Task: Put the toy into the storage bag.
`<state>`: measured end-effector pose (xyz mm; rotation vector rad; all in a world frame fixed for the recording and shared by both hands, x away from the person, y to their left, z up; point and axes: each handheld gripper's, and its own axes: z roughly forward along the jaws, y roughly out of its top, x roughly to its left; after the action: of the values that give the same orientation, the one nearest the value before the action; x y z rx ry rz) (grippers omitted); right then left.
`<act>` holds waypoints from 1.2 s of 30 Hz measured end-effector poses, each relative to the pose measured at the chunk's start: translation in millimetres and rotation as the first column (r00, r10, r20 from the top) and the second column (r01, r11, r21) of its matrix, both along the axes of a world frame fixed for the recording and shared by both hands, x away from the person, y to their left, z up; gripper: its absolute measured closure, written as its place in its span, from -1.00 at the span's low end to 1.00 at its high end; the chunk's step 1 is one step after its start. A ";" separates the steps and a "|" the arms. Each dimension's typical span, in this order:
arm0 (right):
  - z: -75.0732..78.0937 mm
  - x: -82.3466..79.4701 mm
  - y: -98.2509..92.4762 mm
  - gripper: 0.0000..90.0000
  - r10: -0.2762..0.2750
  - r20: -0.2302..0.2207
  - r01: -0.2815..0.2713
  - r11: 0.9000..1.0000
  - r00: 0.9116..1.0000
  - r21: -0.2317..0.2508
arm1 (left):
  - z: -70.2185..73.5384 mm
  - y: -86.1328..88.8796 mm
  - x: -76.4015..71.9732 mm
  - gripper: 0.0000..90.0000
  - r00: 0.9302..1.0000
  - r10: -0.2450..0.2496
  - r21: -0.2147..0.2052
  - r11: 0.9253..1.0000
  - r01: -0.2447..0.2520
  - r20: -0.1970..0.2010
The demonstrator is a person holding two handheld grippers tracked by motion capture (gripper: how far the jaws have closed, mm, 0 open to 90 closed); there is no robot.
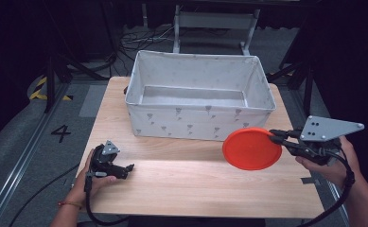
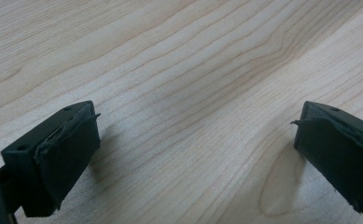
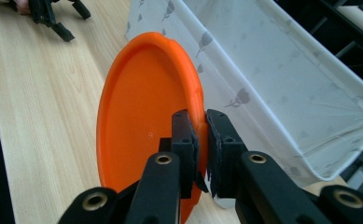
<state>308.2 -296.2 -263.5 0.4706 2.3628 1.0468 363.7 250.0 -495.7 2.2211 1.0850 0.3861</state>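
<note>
One disc point(image 1: 251, 148), orange, clamped by its rim in right gripper point(image 1: 278, 138), held off table point(image 1: 196, 189) just near of bin point(image 1: 200, 120). Left gripper point(image 1: 128, 169) resting near-left, jaws apart, empty. Probably best: lift clear of rim, keep clamp firm.

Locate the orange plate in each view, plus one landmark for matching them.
High view: orange plate right of centre, held off the table in front of the fabric bin, rim in the right gripper.
Left gripper view: not in it; bare wooden table between open jaws.
Right gripper view: plate centre, jaws clamped on its rim.
Shared landmark: the wooden table.
</note>
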 end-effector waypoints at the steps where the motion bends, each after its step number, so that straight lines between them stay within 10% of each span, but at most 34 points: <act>1: 2.5 0.1 -0.8 0.84 0.000 0.001 0.000 1.000 1.000 -0.001 | -0.1 -0.2 0.0 -0.99 1.000 0.002 0.000 1.000 -0.002 0.001; 17: 38.4 14.3 -4.4 0.84 -0.042 0.049 0.042 0.999 0.998 0.006 | -0.1 -1.8 -0.4 -0.99 1.000 0.021 -0.003 1.000 -0.021 -0.001; 36: 90.5 69.2 -2.1 0.84 -0.081 0.088 0.079 0.996 0.993 0.033 | -0.2 -1.9 -0.2 -0.99 1.000 0.021 -0.003 1.000 -0.021 -0.001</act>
<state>377.4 -298.3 -173.1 0.5144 2.2346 1.0451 363.4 248.1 -495.9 2.2085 1.1094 0.3924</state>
